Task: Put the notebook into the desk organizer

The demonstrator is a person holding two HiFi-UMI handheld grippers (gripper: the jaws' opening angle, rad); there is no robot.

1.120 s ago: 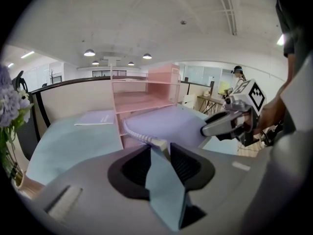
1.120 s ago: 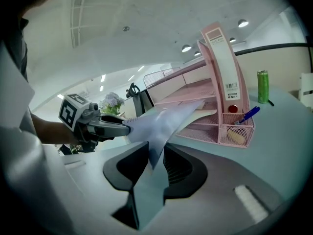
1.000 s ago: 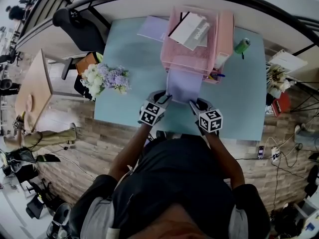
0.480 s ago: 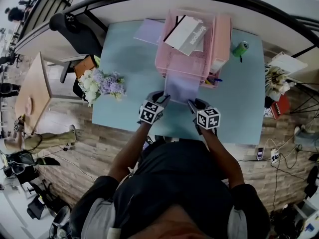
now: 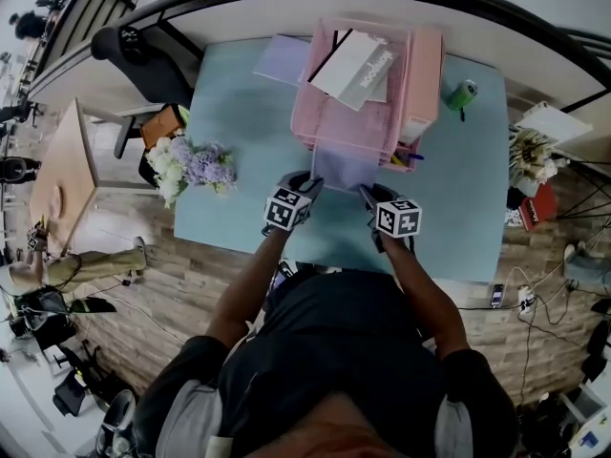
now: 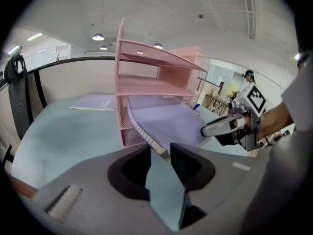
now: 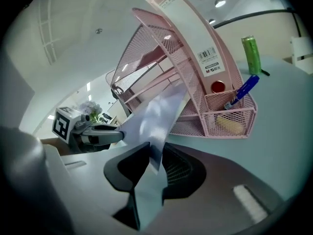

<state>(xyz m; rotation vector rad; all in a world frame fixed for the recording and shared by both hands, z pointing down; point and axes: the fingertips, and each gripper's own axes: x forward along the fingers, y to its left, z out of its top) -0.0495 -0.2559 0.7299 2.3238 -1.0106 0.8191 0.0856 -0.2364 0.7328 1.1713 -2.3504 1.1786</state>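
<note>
A lavender spiral notebook (image 5: 344, 170) lies partly inside the lowest tray of the pink mesh desk organizer (image 5: 358, 113), with its near end sticking out over the table. My left gripper (image 5: 313, 181) is shut on the notebook's near left corner, at the spiral binding (image 6: 146, 133). My right gripper (image 5: 366, 194) is shut on the near right corner (image 7: 156, 114), and its jaws have just been closing a little further on it. In the left gripper view the notebook (image 6: 166, 119) slopes up into the organizer (image 6: 146, 67), and the right gripper (image 6: 220, 128) shows at its far edge.
A second lavender notebook (image 5: 282, 60) lies on the teal table (image 5: 239, 113) left of the organizer. A white booklet (image 5: 355, 65) rests on top of it. A green can (image 5: 463, 93) stands at the right, flowers (image 5: 191, 165) at the left, and a blue pen (image 7: 242, 94) in the side pocket.
Both grippers have moved forward toward the organizer, and the notebook has slid deeper into the lowest tray. Less of its cover shows now.
</note>
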